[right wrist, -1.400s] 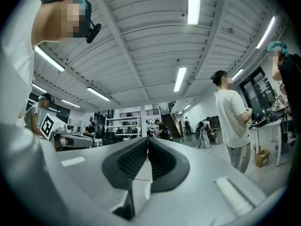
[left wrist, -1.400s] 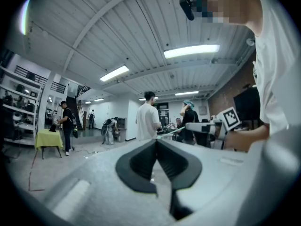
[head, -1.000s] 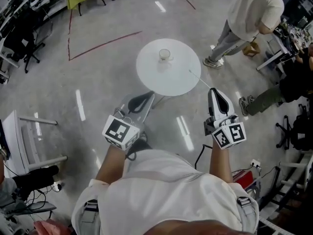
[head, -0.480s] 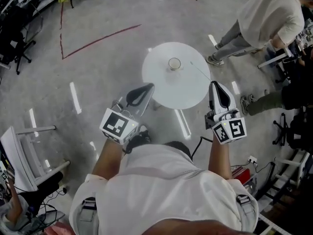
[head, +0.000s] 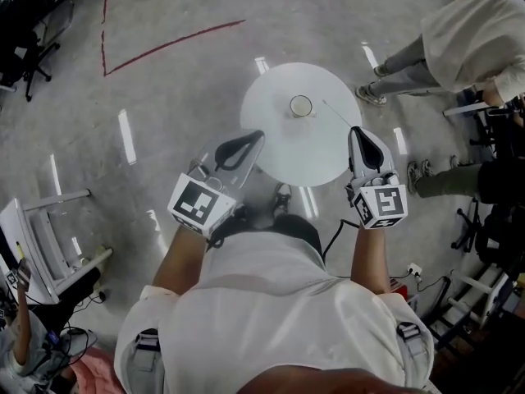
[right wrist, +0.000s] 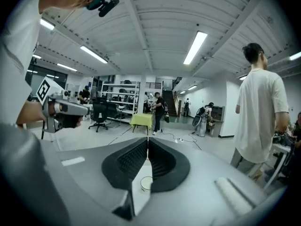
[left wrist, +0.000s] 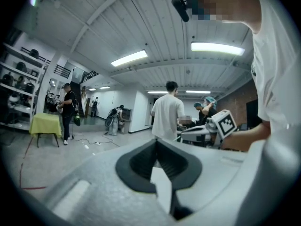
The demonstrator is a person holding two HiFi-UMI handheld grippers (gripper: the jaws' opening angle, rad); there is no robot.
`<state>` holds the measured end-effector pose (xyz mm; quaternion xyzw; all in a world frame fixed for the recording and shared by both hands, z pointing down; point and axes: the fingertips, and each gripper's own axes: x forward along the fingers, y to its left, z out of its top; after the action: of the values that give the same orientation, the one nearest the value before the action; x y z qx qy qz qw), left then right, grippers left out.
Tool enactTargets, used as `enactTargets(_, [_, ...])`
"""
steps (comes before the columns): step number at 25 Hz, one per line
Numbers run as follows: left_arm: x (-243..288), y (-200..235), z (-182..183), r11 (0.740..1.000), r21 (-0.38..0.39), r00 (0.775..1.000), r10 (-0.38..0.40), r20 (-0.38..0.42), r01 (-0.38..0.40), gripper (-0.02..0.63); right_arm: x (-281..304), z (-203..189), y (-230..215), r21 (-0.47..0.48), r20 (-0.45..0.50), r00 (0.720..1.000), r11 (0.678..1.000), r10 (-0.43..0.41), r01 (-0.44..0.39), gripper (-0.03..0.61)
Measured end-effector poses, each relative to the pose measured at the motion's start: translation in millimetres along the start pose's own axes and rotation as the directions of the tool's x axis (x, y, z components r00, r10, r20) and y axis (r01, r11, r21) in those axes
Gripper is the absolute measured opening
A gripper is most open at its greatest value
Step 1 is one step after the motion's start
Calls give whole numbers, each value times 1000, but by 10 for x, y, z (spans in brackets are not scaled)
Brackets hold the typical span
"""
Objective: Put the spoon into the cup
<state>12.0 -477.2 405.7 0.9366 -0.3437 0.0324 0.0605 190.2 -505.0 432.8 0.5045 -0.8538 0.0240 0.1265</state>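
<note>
A round white table (head: 287, 150) stands just ahead in the head view. A small white cup (head: 301, 105) sits near its middle, and a thin spoon (head: 337, 114) lies to the cup's right, slanting toward the table's right edge. My left gripper (head: 259, 135) is shut and empty at the table's near left edge. My right gripper (head: 354, 130) is shut and empty too, its tips by the spoon's near end. In the right gripper view the cup (right wrist: 146, 183) shows low in the gap behind the closed tips (right wrist: 147, 140). The left gripper (left wrist: 156, 141) view shows only a strip of table.
A person in a white shirt (head: 472, 27) stands beyond the table at the upper right, near desks with equipment. A white chair (head: 41, 236) is on the left, an office chair (head: 33, 52) at the far left. Red tape (head: 172, 43) marks the grey floor.
Both grippers have travelled forward to the table's near edge, and the table with cup and spoon now lies closer. Both stay shut.
</note>
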Motion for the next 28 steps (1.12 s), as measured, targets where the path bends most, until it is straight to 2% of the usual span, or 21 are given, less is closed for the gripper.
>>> enactTargets(5, [385,147,-69,994,-31,995,100,-16,-100,3,536,-388,-329,-38,-102,988,993,111,-116,12])
enactTargets(10, [777,189,-233,977,-76,978,197,-60,-202,3,1004,-831,-641,-5,-197,953,972,231,-236,12])
enactTargets(13, [965,236,-337,963,-72,964,254,-81,-260,3,1246,-1155,-767,5,-250,926,957,283,-291,12])
enactTargets(17, [985,294,-465,945,-79,945,307,-110,-317,3,1509,-1624,-708,32,-335,881,938,335,-344,12])
enactTargets(23, [712,439,-589,920,-93,918,366,-152,-382,3,1849,-2066,-313,44,-435,818,916,376,-398,14])
enactTargets(28, [692,386,-620,911,-95,908,384,-165,-402,3,1869,-2322,-273,48,-476,793,912,380,-408,16])
